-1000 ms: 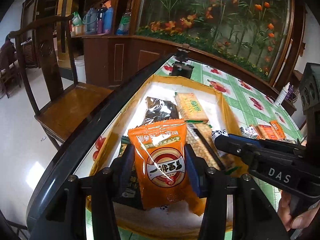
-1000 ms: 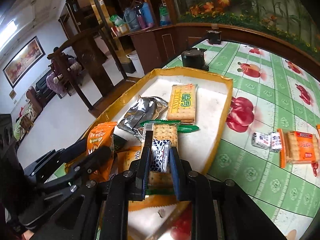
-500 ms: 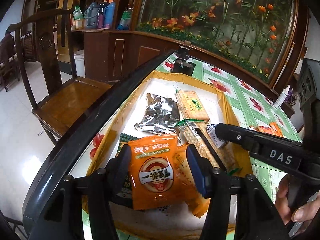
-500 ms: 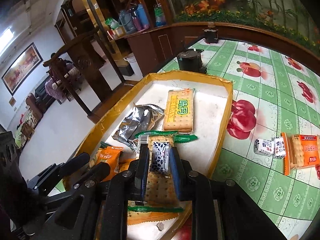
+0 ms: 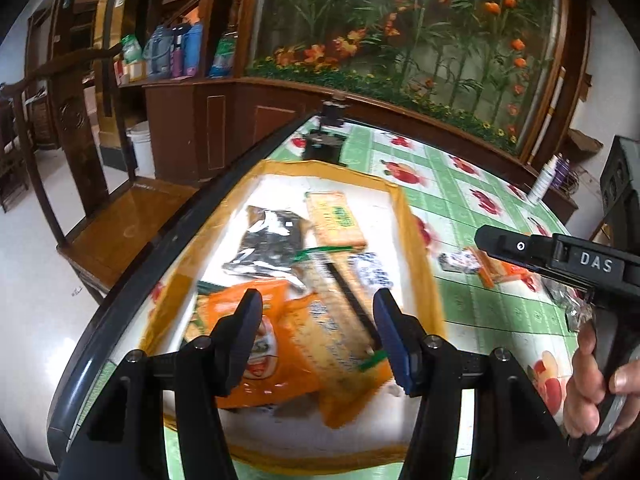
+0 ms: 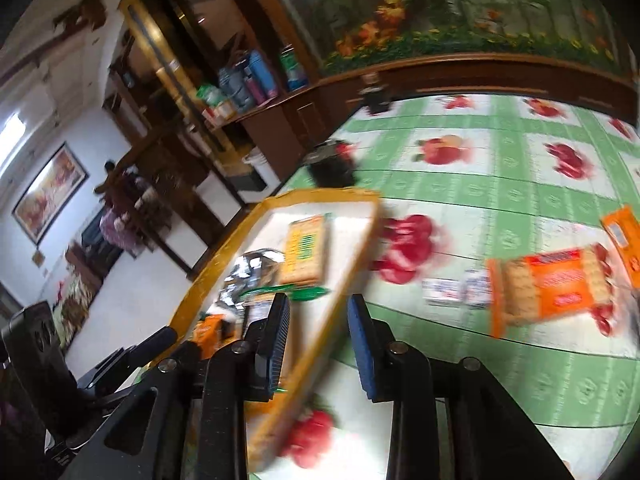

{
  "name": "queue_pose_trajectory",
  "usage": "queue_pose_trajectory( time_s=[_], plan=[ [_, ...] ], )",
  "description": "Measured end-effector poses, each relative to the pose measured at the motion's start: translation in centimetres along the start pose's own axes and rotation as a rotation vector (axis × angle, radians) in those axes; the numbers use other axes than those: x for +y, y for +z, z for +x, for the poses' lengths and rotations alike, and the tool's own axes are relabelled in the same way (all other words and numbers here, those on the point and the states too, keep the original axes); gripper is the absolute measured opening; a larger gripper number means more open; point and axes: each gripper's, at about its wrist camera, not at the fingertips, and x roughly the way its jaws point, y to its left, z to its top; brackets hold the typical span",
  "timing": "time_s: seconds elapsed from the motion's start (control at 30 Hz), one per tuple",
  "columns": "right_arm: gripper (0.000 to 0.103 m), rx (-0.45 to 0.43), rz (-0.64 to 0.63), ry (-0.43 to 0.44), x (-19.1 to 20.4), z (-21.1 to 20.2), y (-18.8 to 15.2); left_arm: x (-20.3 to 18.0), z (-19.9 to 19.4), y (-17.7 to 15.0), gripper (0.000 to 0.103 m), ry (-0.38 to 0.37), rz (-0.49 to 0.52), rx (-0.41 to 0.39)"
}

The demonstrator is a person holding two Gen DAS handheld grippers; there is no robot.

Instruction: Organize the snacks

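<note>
A yellow-rimmed white tray (image 5: 416,240) holds several snacks: an orange packet (image 5: 276,344), cracker packs (image 5: 340,328), a silver bag (image 5: 268,244), a yellow biscuit pack (image 5: 336,220) and a small blue-white candy (image 5: 370,272). My left gripper (image 5: 318,328) is open and empty above the orange packet. My right gripper (image 6: 318,344) is open and empty over the tray's right rim (image 6: 348,256). Orange cracker packs (image 6: 552,284) and small white candies (image 6: 456,290) lie on the tablecloth to its right.
The table has a green-and-white cloth with red fruit prints (image 6: 500,184). A black device (image 5: 324,144) stands past the tray's far end. A wooden chair (image 5: 120,216) stands left of the table. A white bottle (image 5: 544,180) stands at the far right edge.
My left gripper let go of the orange packet, which now lies in the tray. My right gripper released the small candy into the tray, opened and swung right toward the tablecloth.
</note>
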Motion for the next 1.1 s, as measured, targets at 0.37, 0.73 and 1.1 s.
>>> queue_pose_trajectory(
  time_s=[0.37, 0.73, 1.1],
  plan=[
    [0.033, -0.097, 0.175, -0.263, -13.5, -7.4, 0.2, -7.4, -0.1, -1.8, 0.065, -0.096, 0.171, 0.031],
    [0.035, 0.004, 0.37, -0.262, -22.8, -9.0, -0.8, -11.8, 0.2, -3.8, 0.066, -0.172, 0.29, 0.059],
    [0.035, -0.094, 0.263, -0.53, -21.0, -14.2, -3.2, -12.8, 0.0, -4.5, 0.067, -0.227, 0.323, 0.073]
  ],
)
